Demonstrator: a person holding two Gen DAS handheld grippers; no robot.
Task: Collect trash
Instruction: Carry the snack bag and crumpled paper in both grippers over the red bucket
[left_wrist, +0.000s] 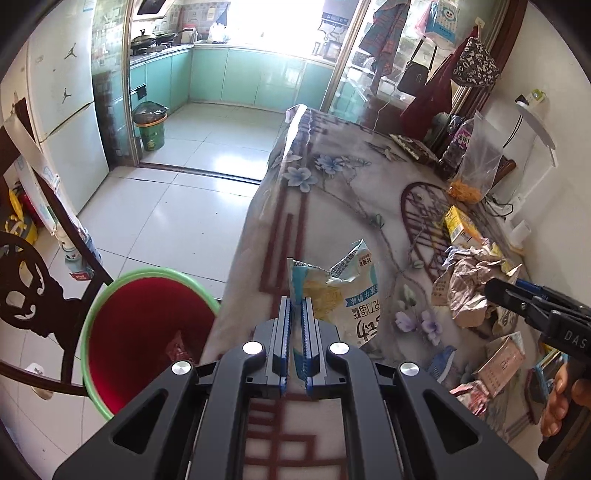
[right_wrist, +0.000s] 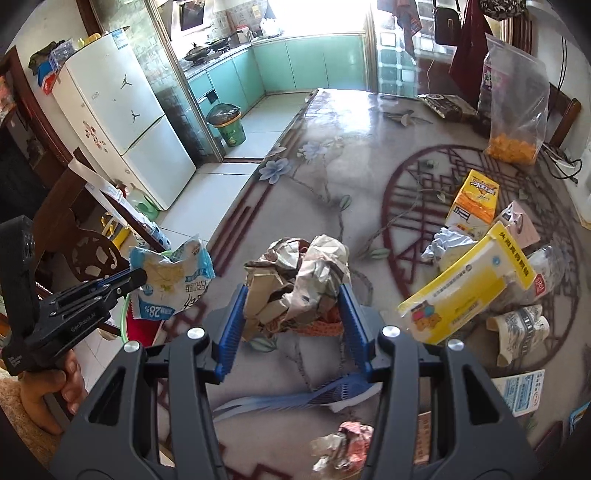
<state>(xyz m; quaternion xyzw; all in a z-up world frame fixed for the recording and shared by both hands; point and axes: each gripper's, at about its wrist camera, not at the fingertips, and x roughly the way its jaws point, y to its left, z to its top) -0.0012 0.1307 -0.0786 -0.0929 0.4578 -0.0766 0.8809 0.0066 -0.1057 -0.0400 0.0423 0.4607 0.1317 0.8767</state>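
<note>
The left gripper (left_wrist: 296, 301) is pinching a torn blue-and-white snack bag (left_wrist: 340, 291), its 2 blue pads closed flat on the bag's edge with almost no gap. The bag is hanging clear of the bench (left_wrist: 332, 206), above its left edge. Just beside that edge, on the floor, a red bin (left_wrist: 147, 332) with a green rim is standing open, with a scrap lying inside it. In the right wrist view the same bag (right_wrist: 173, 280) is showing at the tip of the left gripper (right_wrist: 138, 276), over the bin's green rim (right_wrist: 125, 314), and a hand (right_wrist: 55, 384) is wrapping the handle below.

The right gripper (right_wrist: 291, 295) is standing part open, with its 2 blue fingers (right_wrist: 236, 321) pressing on either side of a crumpled wad of brown and grey paper (right_wrist: 295, 280). The wad is filling the gap between them, above the bench's flowered cloth (right_wrist: 332, 147). From the left wrist view this gripper (left_wrist: 491, 288) is reaching in from the right at the same paper (left_wrist: 469, 284), and whether the wad is lifted off the cloth I cannot tell.

More trash is lying on the right part of the bench: a yellow carton (right_wrist: 476, 199), a yellow-edged packet (right_wrist: 465, 288) tilting up beside the right finger, a rolled printed wrapper (right_wrist: 517, 328), a blue-and-white packet (right_wrist: 524, 391) and a small crumpled pink wrapper (right_wrist: 343, 439) near the bottom. A blue fly swatter (right_wrist: 332, 393) is lying flat under the gripper. A clear bag of orange snacks (right_wrist: 517, 110) is standing at the far right.
</note>
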